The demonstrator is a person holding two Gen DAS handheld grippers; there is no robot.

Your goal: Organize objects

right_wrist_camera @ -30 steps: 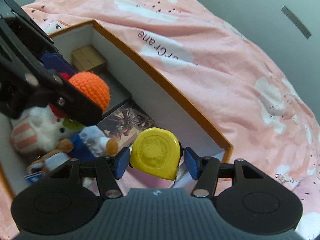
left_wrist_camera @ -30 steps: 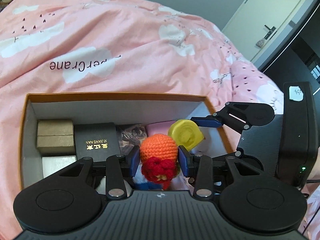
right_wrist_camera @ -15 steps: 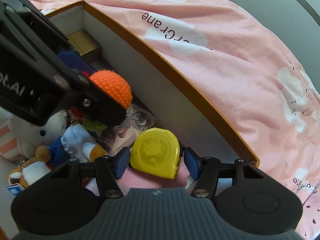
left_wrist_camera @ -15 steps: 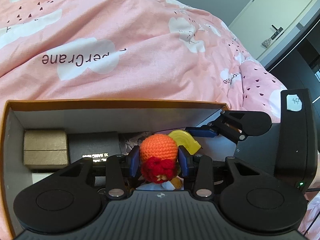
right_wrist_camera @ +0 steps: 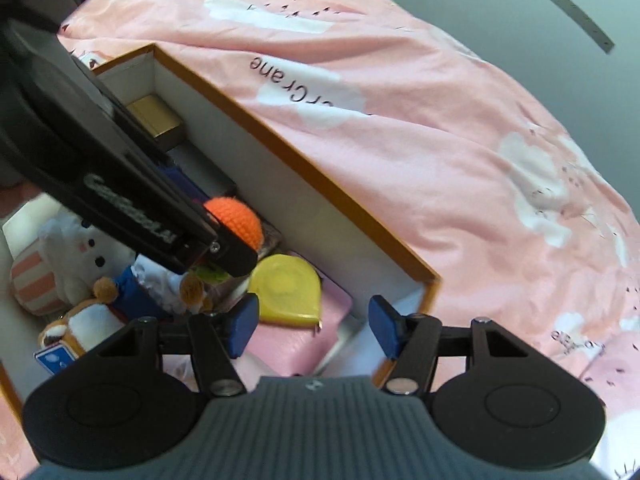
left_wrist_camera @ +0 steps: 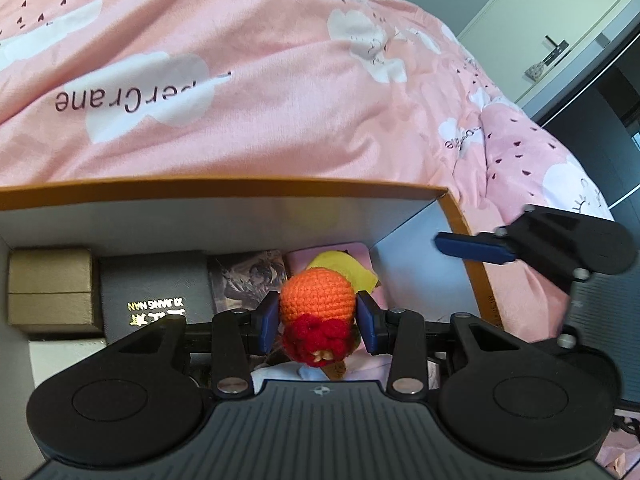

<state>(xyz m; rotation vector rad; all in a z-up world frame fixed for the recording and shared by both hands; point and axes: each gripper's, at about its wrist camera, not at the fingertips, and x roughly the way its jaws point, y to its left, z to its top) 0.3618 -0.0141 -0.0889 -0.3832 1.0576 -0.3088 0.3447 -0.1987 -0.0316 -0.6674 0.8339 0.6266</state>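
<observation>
An orange-rimmed cardboard box (left_wrist_camera: 224, 190) lies on a pink bed. My left gripper (left_wrist_camera: 318, 322) is shut on an orange and red crochet toy (left_wrist_camera: 316, 296) and holds it inside the box; the toy also shows in the right wrist view (right_wrist_camera: 236, 220). A yellow tape measure (right_wrist_camera: 286, 288) lies on a pink pad (right_wrist_camera: 296, 336) in the box's corner; it peeks out behind the toy in the left wrist view (left_wrist_camera: 352, 268). My right gripper (right_wrist_camera: 312, 328) is open and empty, just above and behind the tape measure.
The box holds a tan case (left_wrist_camera: 50, 286), a black case with gold lettering (left_wrist_camera: 154, 292), a picture card (left_wrist_camera: 248, 276), a white plush (right_wrist_camera: 80, 256) and a small bear plush (right_wrist_camera: 96, 312). The pink duvet (right_wrist_camera: 440, 160) surrounds the box. A door (left_wrist_camera: 560, 28) stands at the far right.
My right gripper has opened and let go of the yellow tape measure, which now lies on the pink pad, and has drawn back. My left gripper has sunk lower into the box with the toy.
</observation>
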